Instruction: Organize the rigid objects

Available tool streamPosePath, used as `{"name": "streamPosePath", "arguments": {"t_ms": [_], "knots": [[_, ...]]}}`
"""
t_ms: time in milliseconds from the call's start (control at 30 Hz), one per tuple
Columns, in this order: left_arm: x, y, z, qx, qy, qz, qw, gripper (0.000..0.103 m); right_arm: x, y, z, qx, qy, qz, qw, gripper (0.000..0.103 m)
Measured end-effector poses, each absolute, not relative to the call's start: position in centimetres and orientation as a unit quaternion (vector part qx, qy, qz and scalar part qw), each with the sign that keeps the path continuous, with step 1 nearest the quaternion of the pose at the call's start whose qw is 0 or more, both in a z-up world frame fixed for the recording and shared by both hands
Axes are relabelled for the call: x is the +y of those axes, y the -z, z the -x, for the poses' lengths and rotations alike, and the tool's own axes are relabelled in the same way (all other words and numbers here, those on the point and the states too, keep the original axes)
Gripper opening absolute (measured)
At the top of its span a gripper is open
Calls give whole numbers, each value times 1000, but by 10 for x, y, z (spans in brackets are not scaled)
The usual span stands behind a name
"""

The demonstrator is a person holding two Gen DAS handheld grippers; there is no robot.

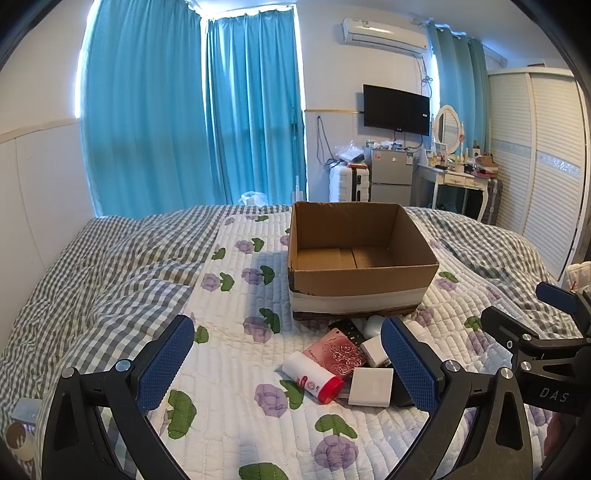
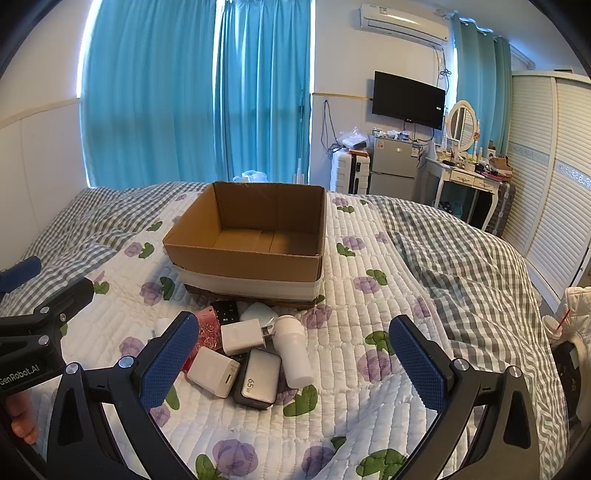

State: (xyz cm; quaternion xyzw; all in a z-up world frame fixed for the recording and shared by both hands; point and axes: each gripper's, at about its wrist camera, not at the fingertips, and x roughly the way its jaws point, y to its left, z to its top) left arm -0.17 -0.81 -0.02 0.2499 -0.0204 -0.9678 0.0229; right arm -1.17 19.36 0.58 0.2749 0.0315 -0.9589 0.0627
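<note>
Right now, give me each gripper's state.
Left gripper: open, holding nothing.
Right gripper: open, holding nothing.

Box on quilt, chargers heaped before it, curtains behind

Beyond the far edge of the bed: blue curtains, a white suitcase just beside a small grey fridge. Higher on the wall, a black television and an air conditioner. Near the bed's far right corner, a white dressing table with an oval mirror, then a slatted wardrobe.
</note>
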Motion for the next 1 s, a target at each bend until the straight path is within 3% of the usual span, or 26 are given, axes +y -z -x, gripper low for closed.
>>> {"name": "streamPosePath", "arguments": {"t_ms": [1000], "knots": [[-10, 3, 0, -22, 966, -254, 27, 103, 192, -3, 10, 34, 957, -280, 63, 103]]}}
